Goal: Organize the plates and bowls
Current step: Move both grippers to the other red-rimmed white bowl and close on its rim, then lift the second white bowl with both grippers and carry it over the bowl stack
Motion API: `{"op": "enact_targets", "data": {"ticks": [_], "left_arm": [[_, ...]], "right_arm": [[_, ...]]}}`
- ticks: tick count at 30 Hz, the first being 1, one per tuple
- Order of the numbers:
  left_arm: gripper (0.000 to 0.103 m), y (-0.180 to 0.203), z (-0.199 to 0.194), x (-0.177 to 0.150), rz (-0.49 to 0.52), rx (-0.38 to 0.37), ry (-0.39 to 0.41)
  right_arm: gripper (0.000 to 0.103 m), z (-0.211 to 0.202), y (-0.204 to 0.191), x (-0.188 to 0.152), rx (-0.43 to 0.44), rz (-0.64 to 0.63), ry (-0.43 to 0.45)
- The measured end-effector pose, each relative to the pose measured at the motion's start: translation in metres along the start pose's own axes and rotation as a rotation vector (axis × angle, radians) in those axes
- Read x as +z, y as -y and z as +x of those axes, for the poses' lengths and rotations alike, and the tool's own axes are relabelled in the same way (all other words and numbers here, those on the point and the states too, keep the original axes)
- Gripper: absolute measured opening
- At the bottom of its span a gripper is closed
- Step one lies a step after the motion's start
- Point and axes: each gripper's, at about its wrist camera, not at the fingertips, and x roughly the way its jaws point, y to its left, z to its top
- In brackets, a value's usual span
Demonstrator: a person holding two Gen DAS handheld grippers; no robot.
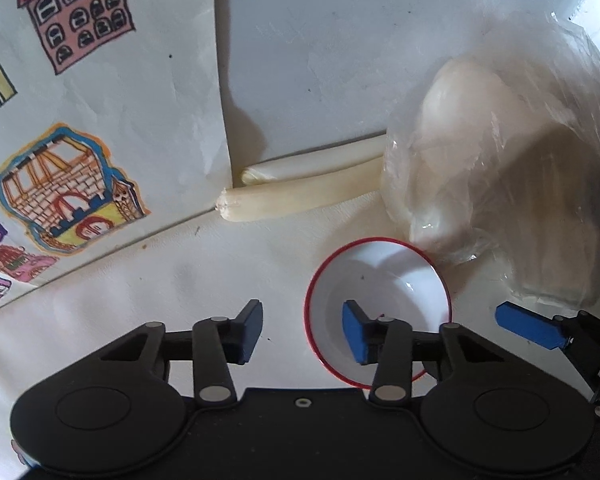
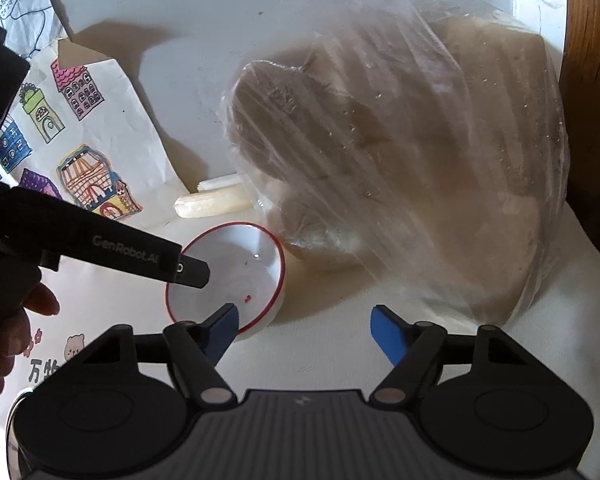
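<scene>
A small white bowl with a red rim (image 1: 380, 280) stands upright and empty on the white table. It also shows in the right wrist view (image 2: 236, 264). My left gripper (image 1: 302, 332) is open; its right finger hangs over the bowl's inside, its left finger stands outside the bowl's left rim. My right gripper (image 2: 304, 332) is open and empty; its left fingertip (image 2: 226, 328) sits at the bowl's near rim. The right gripper's blue finger shows in the left wrist view (image 1: 528, 326), right of the bowl.
A large bundle in clear plastic wrap (image 2: 404, 168) lies against the bowl's far right side. A rolled white sheet (image 1: 300, 196) lies behind the bowl. Paper with drawn houses (image 1: 60, 120) leans on the wall at left. The left gripper's arm (image 2: 100, 240) crosses the right view.
</scene>
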Motion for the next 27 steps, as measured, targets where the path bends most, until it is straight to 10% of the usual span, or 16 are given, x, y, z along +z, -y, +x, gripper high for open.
{"op": "enact_targets", "data": {"ticks": [11, 27], "left_arm": [[0.010, 0.002, 0.005, -0.010, -0.044, -0.016, -0.015], [0.008, -0.001, 0.002, -0.048, -0.105, -0.055, 0.005]], "right_arm": [[0.056, 0.004, -0.007, 0.002, 0.027, -0.020, -0.005], [0.018, 0.010, -0.013, 0.006, 0.068, -0.058, -0.058]]}}
